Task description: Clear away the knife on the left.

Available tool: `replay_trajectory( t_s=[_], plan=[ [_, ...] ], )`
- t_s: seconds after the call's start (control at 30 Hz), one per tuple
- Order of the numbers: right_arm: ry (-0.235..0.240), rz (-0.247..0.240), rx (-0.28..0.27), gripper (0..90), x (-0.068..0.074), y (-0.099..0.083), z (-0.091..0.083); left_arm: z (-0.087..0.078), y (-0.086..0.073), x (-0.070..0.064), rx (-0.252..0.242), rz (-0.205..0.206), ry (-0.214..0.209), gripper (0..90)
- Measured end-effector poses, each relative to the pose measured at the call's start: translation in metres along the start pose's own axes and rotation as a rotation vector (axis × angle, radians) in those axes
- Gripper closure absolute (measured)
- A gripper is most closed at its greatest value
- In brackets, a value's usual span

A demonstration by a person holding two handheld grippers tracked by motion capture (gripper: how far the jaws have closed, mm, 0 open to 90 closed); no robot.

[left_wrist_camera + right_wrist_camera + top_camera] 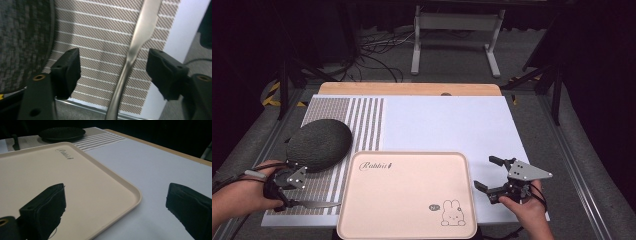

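On the worktop (447,120) a pale tray (407,195) sits near the front edge, a dark plate (318,144) left of it on a striped mat (357,125). A knife (136,47) lies on the mat between the left gripper's (113,67) released jaws; closing on its handle seems next. The right gripper (496,175) hovers low beside the tray, jaws spread, empty.

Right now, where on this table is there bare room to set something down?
The beige rectangular plastic tray is bare inside. So is the white mat, from the striped woven placemat to its right edge. Crowded: that placemat's near-left end, with the dark round plate, metal knife and left hand-held gripper.
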State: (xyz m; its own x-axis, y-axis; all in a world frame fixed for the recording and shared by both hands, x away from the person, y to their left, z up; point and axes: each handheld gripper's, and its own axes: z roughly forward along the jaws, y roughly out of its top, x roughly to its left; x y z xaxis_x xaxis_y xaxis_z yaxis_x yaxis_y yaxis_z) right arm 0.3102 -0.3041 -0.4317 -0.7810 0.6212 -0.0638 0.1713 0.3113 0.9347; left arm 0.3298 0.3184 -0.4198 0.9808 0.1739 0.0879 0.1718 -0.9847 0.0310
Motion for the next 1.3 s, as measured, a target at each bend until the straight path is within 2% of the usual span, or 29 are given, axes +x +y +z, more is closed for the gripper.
replay_trajectory(
  t_s=[0.07,0.13,0.23,0.3,0.43,0.47,0.5,0.57,0.63,0.73,0.77,0.83,0.87,1.03,1.13,1.3],
  plan=[
    [0.002,0.003,0.001,4.0,0.000,0.000,0.000,0.002,0.000,0.000,0.011,-0.003,-0.012,31.5],
    [0.006,0.007,0.009,4.2,0.000,-0.001,0.000,0.006,0.000,-0.001,0.026,0.017,-0.043,34.9],
    [0.009,0.006,0.011,4.3,0.000,-0.001,0.000,0.010,0.000,-0.001,0.045,0.029,-0.058,39.2],
    [0.012,0.005,0.010,4.3,0.000,-0.001,0.001,0.013,0.000,0.000,0.070,0.044,-0.059,42.2],
    [0.013,0.007,0.008,4.3,-0.001,-0.001,0.001,0.016,-0.001,0.001,0.074,0.052,-0.047,45.5],
    [0.022,0.016,0.003,4.2,-0.001,-0.002,0.000,0.016,-0.001,0.001,0.084,0.077,-0.046,48.1],
    [0.022,0.016,0.004,4.2,-0.001,-0.002,0.000,0.017,-0.001,0.000,0.085,0.087,-0.048,53.3],
    [0.030,0.020,-0.003,4.2,-0.001,-0.003,0.000,0.018,0.000,-0.001,0.099,0.097,-0.054,58.4],
    [0.033,0.017,-0.004,4.2,-0.001,-0.002,0.000,0.018,0.000,-0.002,0.117,0.128,-0.055,62.7],
    [0.042,0.015,-0.003,4.1,0.000,-0.002,0.001,0.020,0.000,-0.003,0.117,0.124,-0.067,70.0],
    [0.044,0.015,-0.004,4.1,0.000,-0.002,0.001,0.020,0.001,-0.003,0.131,0.142,-0.063,71.9],
    [0.046,0.017,-0.004,4.2,0.000,-0.002,0.001,0.021,0.001,-0.004,0.125,0.147,-0.070,73.2],
    [0.052,0.022,-0.012,4.1,-0.001,-0.003,0.001,0.021,0.001,-0.004,0.127,0.163,-0.063,76.3],
    [0.056,0.027,-0.018,4.1,-0.001,-0.003,0.000,0.022,0.001,-0.006,0.126,0.180,-0.063,78.7],
    [0.064,0.028,-0.012,4.0,0.000,-0.003,0.001,0.021,0.002,-0.007,0.135,0.203,-0.052,79.3],
    [0.069,0.029,-0.014,4.0,0.000,-0.003,0.002,0.021,0.001,-0.006,0.125,0.198,-0.059,79.7]
  ],
)
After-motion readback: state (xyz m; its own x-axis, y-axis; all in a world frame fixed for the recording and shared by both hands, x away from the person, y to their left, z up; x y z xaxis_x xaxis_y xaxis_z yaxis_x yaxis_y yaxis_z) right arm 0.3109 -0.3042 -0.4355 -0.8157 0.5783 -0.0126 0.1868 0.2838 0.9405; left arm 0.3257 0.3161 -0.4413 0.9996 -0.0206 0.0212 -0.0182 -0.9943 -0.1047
